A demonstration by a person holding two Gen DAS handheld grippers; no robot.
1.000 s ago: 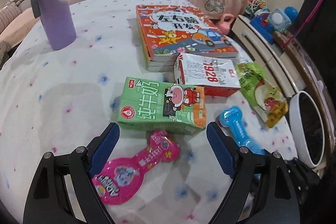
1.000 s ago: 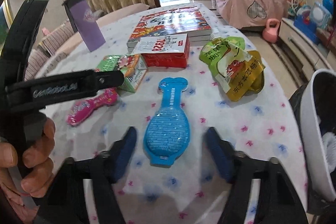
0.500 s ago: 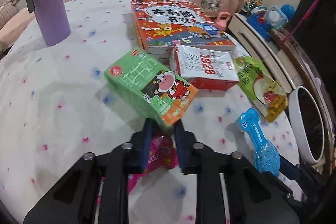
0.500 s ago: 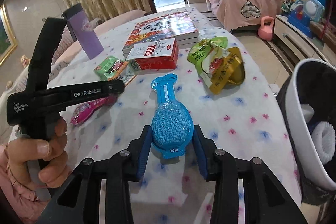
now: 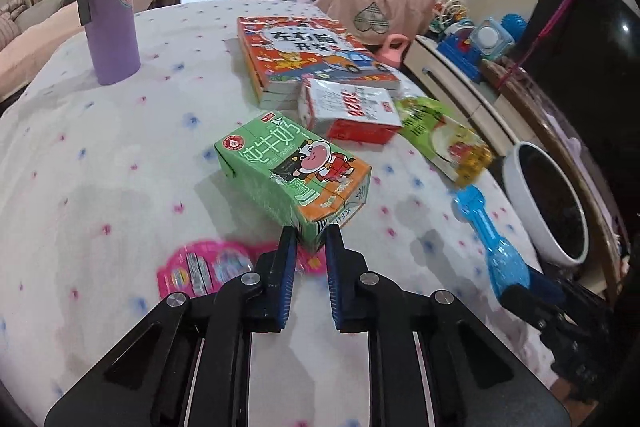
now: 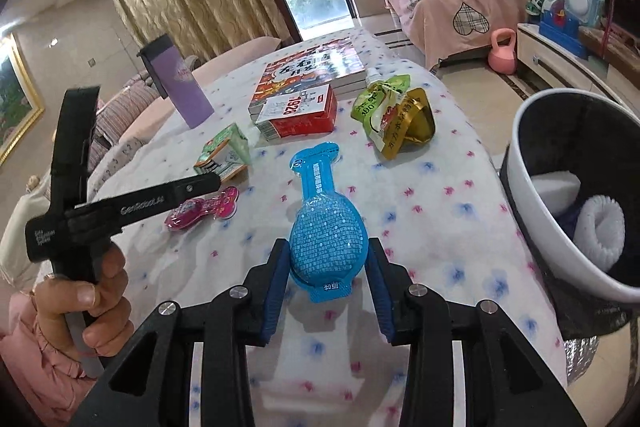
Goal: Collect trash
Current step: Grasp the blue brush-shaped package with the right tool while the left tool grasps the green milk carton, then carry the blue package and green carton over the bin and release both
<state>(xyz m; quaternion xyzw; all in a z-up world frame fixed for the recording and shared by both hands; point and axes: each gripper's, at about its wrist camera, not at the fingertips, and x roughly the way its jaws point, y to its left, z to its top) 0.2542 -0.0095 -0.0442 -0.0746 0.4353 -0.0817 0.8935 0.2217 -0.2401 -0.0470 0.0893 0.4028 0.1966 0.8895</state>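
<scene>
Purple tumbler (image 5: 110, 7) behind green milk carton (image 5: 288, 171)

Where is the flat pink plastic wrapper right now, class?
In the left wrist view, the flat pink plastic wrapper lies on the dotted white tablecloth at lower left, just below the green milk carton and beside the left tongs.

both tongs (image 5: 311, 241) (image 6: 326, 259) newly closed on trash
</scene>
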